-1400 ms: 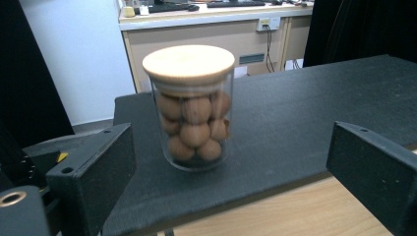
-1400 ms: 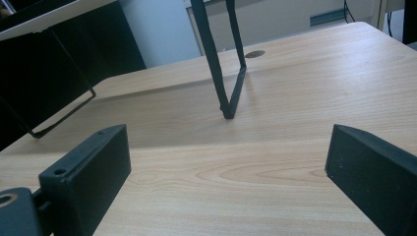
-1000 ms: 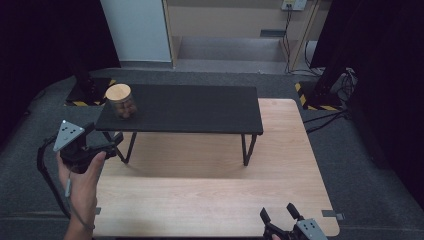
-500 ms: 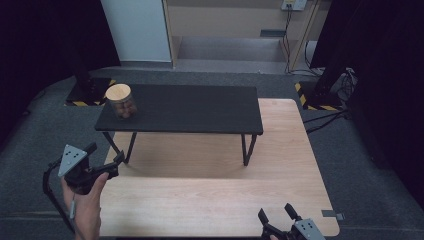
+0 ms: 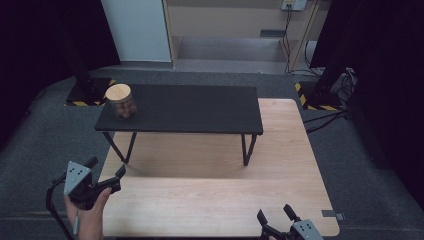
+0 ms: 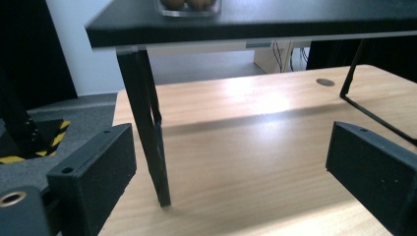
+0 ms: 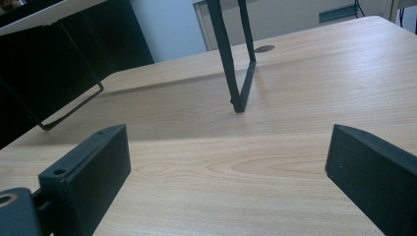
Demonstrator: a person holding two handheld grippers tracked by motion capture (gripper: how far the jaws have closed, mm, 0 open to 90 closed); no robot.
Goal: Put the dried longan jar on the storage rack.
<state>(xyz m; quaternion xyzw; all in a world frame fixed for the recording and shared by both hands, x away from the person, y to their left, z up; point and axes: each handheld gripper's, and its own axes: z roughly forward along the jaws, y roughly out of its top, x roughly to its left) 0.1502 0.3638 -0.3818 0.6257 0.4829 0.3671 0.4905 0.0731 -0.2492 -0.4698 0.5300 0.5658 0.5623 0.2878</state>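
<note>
A glass jar (image 5: 121, 101) with a round wooden lid stands at the left end of a low black bench (image 5: 200, 112); its base (image 6: 188, 6) shows on the bench top in the left gripper view. My left gripper (image 5: 106, 172) is held open by a hand at the wooden table's front left corner, well short of the jar. My right gripper (image 5: 276, 218) stands open at the front edge, right of centre. Both pairs of jaws are spread wide with nothing between them (image 6: 231, 172) (image 7: 231, 172).
The bench stands on thin black legs (image 6: 150, 128) (image 7: 236, 64) on a light wooden table (image 5: 210, 200). Grey carpet surrounds the table, with black stands on yellow-striped bases (image 5: 320, 95) and cables at the back corners.
My left gripper has drawn back and down toward the front left corner of the table. The right gripper has barely moved.
</note>
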